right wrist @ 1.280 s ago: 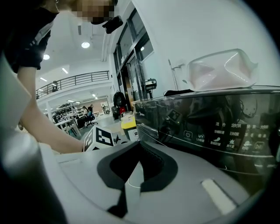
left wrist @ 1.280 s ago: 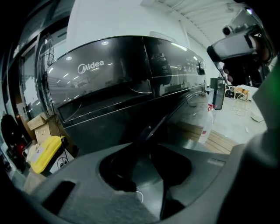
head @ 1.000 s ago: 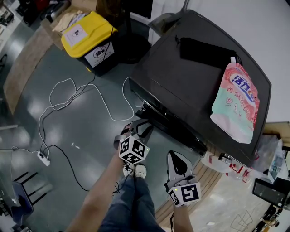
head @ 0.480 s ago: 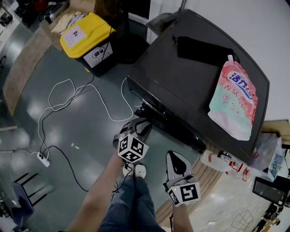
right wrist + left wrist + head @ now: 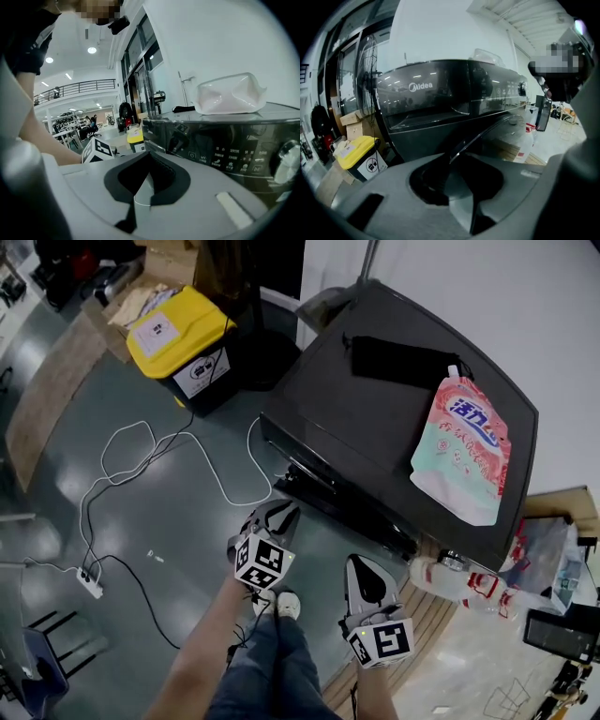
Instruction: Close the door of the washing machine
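The black washing machine (image 5: 375, 427) fills the upper right of the head view. Its door (image 5: 314, 486) stands out from the front, low down. My left gripper (image 5: 279, 512) is right at the door's outer edge. In the left gripper view the door's thin rim (image 5: 485, 131) runs straight into the gap of my left gripper (image 5: 452, 180). Those jaws are closing, and I see no pad pressing on the rim. My right gripper (image 5: 366, 579) hangs shut and empty before the control panel (image 5: 234, 159), to the right of the door.
A pink detergent pouch (image 5: 459, 451) and a black pouch (image 5: 398, 360) lie on the machine's top. A yellow-lidded bin (image 5: 178, 343) stands at the left. White and black cables (image 5: 141, 456) and a power strip (image 5: 91, 582) lie on the floor. Plastic bottles (image 5: 469, 582) stand at the machine's right corner.
The left gripper's jaws have narrowed at the door's edge. Both grippers have risen a little, and the head view has shifted so the machine sits further left.
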Tool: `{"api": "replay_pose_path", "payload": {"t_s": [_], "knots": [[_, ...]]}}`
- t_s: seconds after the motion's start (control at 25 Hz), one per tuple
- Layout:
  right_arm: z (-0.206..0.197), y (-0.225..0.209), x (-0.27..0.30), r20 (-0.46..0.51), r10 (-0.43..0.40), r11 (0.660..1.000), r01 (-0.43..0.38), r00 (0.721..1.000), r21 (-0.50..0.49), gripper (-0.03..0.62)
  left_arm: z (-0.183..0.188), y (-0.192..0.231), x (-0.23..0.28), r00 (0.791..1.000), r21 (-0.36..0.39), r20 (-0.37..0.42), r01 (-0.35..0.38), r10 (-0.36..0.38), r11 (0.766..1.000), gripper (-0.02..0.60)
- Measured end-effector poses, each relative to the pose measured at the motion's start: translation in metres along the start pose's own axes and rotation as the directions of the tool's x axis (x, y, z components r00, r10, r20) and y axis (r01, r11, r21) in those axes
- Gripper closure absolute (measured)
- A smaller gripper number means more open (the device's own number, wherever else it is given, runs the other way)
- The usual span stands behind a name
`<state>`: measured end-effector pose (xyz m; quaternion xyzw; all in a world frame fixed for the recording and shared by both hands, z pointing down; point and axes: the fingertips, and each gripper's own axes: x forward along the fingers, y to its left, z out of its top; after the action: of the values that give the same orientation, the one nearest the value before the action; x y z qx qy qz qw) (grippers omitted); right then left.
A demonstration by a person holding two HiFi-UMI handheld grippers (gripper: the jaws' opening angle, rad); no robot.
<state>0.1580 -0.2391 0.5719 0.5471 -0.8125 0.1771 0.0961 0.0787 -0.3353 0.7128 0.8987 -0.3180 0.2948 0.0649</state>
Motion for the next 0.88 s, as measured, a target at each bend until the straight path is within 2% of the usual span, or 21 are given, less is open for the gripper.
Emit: {"api": "replay_pose_path", "payload": {"t_s": [0.2,0.36,0.44,0.64,0.88], "knots": [[0.037,-0.004,-0.01,0.068,-0.033,0.999,0.035,0.997,-0.026,0.586,0.044,0.014,-0.048,0.992,-0.038,0.097,-0.074,0.077,0.997,0.524],[0.077,-0.006,-0.023,0.138,-0.064,0.997,0.071,0.988,-0.043,0.586,0.092,0.032,-0.092,0.971,-0.07,0.181,-0.147,0.157,0.987,0.553],[0.098,-0.005,-0.031,0.177,-0.077,0.995,0.087,0.981,-0.053,0.586,0.119,0.042,-0.117,0.955,-0.08,0.224,-0.182,0.195,0.98,0.574],[0.153,0.001,-0.056,0.282,-0.094,0.99,0.121,0.955,-0.078,0.586,0.181,0.057,-0.176,0.911,-0.071,0.329,-0.24,0.25,0.968,0.574],[0.216,0.015,-0.091,0.408,-0.099,0.982,0.156,0.908,-0.11,0.586,0.247,0.064,-0.251,0.833,-0.082,0.467,-0.291,0.295,0.953,0.574]]}}
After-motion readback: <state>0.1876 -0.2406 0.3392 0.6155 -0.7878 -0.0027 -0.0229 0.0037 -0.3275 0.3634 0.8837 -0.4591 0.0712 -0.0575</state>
